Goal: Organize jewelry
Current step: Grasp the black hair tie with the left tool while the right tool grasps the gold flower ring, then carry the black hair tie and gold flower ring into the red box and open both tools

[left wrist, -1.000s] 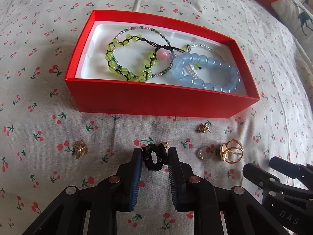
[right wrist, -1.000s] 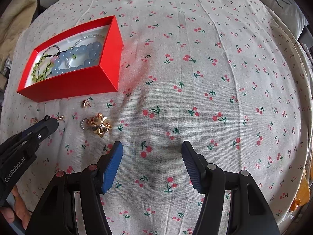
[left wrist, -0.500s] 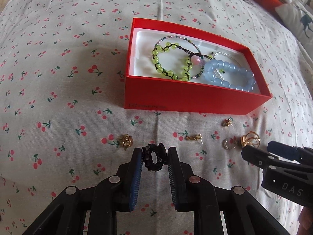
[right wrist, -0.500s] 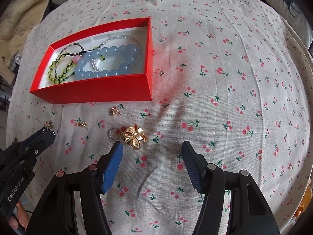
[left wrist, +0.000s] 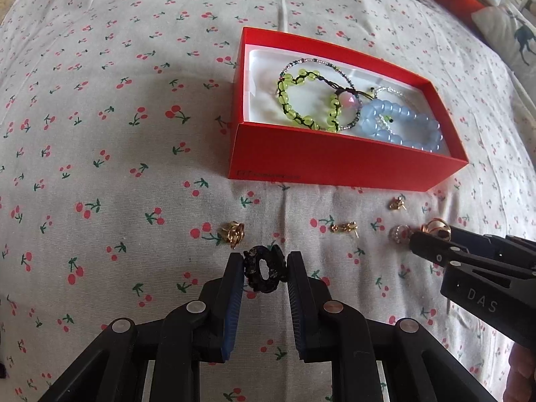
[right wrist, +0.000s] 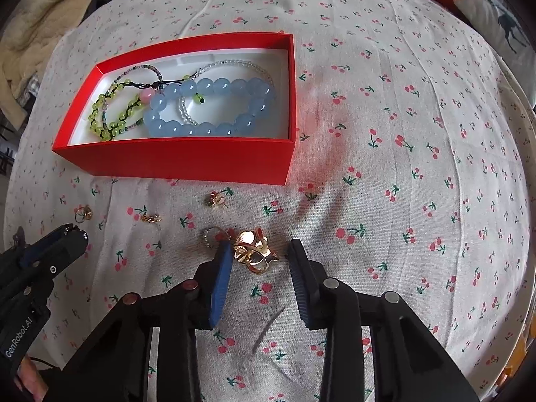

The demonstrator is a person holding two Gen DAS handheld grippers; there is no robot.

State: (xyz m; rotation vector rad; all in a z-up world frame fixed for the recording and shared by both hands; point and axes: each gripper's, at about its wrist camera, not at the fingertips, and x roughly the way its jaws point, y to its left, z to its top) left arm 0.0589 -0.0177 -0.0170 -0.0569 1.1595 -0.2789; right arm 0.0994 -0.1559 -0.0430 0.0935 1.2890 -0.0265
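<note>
On a cherry-print bedspread [left wrist: 134, 134], the left gripper [left wrist: 264, 269] is clenched on a black ring [left wrist: 264, 273]. The right gripper [right wrist: 259, 254] is closing around a large gold ring [right wrist: 253, 249] lying between its blue pads, not yet pinched. Just beyond stands a red box [right wrist: 187, 159] holding beaded bracelets [right wrist: 214, 107]; small gold earrings [right wrist: 150, 217] lie along its near side.

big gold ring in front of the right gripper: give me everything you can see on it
The big gold ring looks like polished gold-toned metal, shaped as an openwork flower of looping petals with a band under it. It lies tilted on the cherry-print cloth, in front of the red box. The right gripper straddles it with jaws closing; the left pad is at its edge, the right one apart. A small silver ring lies beside it.
</note>
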